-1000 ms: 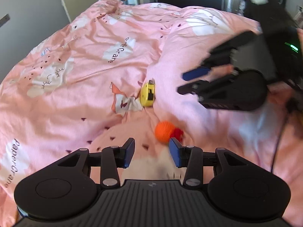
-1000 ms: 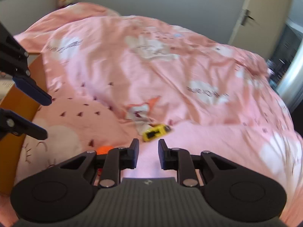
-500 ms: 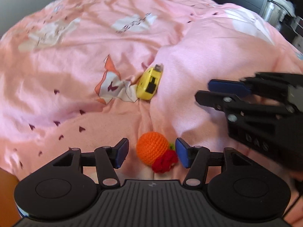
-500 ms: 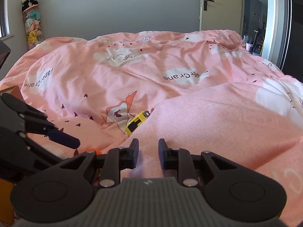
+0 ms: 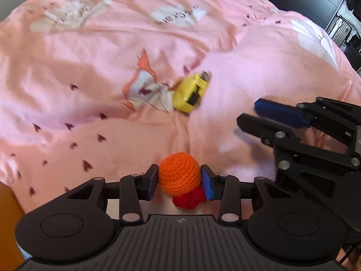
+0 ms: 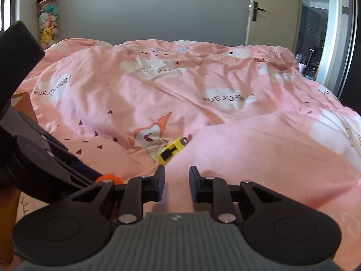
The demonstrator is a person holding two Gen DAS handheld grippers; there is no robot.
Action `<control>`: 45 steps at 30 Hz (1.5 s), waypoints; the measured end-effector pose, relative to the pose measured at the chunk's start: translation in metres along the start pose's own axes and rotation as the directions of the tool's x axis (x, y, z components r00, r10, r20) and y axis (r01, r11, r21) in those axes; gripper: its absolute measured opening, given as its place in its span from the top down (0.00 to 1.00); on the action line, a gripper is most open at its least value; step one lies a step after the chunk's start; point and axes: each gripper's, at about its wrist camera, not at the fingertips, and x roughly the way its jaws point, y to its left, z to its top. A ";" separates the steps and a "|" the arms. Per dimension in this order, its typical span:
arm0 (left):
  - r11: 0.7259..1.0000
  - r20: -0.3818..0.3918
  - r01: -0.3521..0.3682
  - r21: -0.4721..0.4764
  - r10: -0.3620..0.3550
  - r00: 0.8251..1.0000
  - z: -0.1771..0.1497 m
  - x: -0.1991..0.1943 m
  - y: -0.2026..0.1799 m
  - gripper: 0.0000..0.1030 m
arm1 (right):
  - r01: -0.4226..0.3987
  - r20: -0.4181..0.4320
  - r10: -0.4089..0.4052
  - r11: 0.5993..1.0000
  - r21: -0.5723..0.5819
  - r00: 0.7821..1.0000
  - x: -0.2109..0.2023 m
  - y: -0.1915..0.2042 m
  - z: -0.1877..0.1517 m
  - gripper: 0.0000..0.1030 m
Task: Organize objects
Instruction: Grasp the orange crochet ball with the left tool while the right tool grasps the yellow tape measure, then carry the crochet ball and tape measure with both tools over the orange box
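An orange crochet ball with a red tuft (image 5: 179, 176) lies on the pink duvet (image 5: 90, 117). My left gripper (image 5: 179, 180) is shut on it, both pads touching its sides; a sliver of the ball also shows in the right wrist view (image 6: 109, 178). A yellow tape measure (image 5: 191, 92) lies further out in a fold of the duvet, also in the right wrist view (image 6: 172, 150). My right gripper (image 6: 174, 180) is open and empty, low over the duvet just short of the tape measure; it shows at the right of the left wrist view (image 5: 255, 115).
An orange-brown box edge (image 6: 9, 214) sits at the left beside the bed. A grey wall, a stack of plush toys (image 6: 48, 22) and a door (image 6: 273, 11) stand beyond the bed.
My left gripper has moved forward onto the orange ball and closed on it. My right gripper has come down low over the duvet, facing the tape measure.
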 end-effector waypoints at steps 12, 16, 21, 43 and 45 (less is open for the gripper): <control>0.999 0.068 -0.035 -0.038 0.038 0.997 0.017 -0.029 0.033 0.56 | -0.069 -0.139 0.031 0.959 -0.274 0.990 0.072 0.004 0.048 0.40; 0.998 0.066 -0.031 -0.046 0.034 0.997 0.019 -0.028 0.037 0.56 | -0.114 -0.243 0.021 0.921 -0.373 0.970 0.098 0.010 0.049 0.36; 0.998 0.065 -0.013 -0.064 0.017 0.998 0.017 -0.027 0.042 0.56 | -0.139 -0.310 0.009 0.906 -0.400 0.951 0.115 0.012 0.052 0.40; 0.996 0.119 -0.089 -0.009 0.089 0.989 -0.034 -0.191 0.087 0.56 | -0.357 -0.179 0.309 0.803 -0.476 0.934 -0.015 0.098 0.091 0.49; 0.991 0.100 -0.131 0.009 0.130 0.987 -0.048 -0.204 0.096 0.56 | -0.409 -0.158 0.383 0.772 -0.486 0.910 -0.033 0.120 0.100 0.49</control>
